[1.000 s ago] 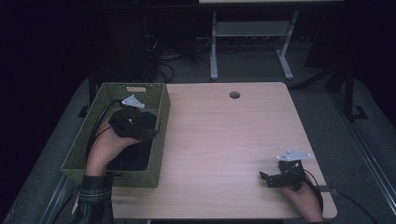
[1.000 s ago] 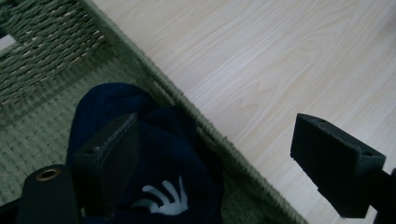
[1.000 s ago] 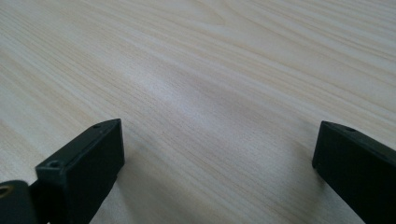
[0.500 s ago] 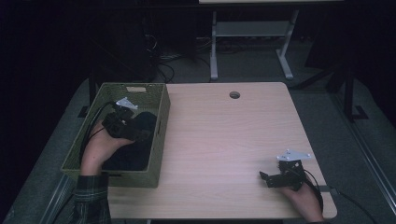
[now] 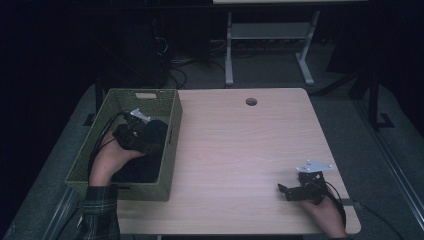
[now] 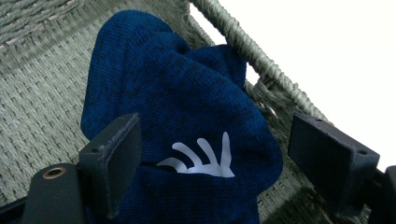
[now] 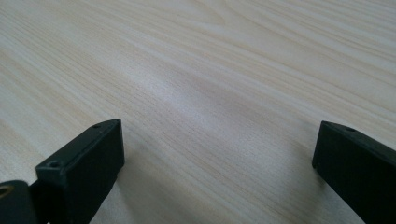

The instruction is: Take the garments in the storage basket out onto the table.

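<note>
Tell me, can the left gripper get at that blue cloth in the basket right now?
Probably yes: the left gripper is inside the basket, jaws open on either side of the blue cloth, nothing between.

Left gripper [image 5: 150, 137] drawn back toward basket's [image 5: 152, 94] near end — hand lower over blue cloth [image 6: 187, 140].

The left hand-held gripper [image 5: 137, 131] is held low at the left, the left hand [image 5: 111, 157] gripping it from behind and the forearm in a plaid sleeve [image 5: 99, 216] reaching forward from the bottom edge. Its two black jaws stand wide apart, pointing forward and to the right. The right hand-held gripper [image 5: 285, 189] sits low at the near right, the right hand [image 5: 322, 212] behind it. Its jaws are also spread wide, aimed toward the left, with the grey three-cornered plate [image 5: 314, 166] on top.
</note>
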The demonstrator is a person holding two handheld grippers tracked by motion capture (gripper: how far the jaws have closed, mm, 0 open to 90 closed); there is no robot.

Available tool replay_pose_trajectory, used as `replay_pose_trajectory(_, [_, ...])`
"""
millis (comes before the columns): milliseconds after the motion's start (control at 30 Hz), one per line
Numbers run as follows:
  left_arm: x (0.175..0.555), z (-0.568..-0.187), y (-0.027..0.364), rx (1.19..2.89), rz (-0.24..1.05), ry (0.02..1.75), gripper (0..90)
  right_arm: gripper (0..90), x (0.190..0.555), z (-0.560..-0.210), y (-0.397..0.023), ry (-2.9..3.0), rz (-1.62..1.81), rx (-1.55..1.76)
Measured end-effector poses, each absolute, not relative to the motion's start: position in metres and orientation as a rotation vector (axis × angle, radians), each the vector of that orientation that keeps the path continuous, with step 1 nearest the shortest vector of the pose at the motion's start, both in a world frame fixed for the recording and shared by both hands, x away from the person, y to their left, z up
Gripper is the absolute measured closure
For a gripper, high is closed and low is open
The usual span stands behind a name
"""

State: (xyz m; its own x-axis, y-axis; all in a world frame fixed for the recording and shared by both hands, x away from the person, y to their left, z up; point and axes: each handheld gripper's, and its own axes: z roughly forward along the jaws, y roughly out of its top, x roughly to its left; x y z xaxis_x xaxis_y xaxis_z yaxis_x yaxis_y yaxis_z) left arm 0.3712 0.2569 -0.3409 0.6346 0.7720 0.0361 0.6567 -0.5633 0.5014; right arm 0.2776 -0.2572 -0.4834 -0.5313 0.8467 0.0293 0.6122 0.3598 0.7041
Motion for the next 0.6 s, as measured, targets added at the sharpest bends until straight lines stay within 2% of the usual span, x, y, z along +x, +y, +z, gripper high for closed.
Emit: replay_pose_trajectory(600, [0.385, -0.369, 0.251, 2.466, 0.302, 1.171, 14.1, 1.8, 0.278, -0.483, -0.257, 2.288, 0.964, 1.284])
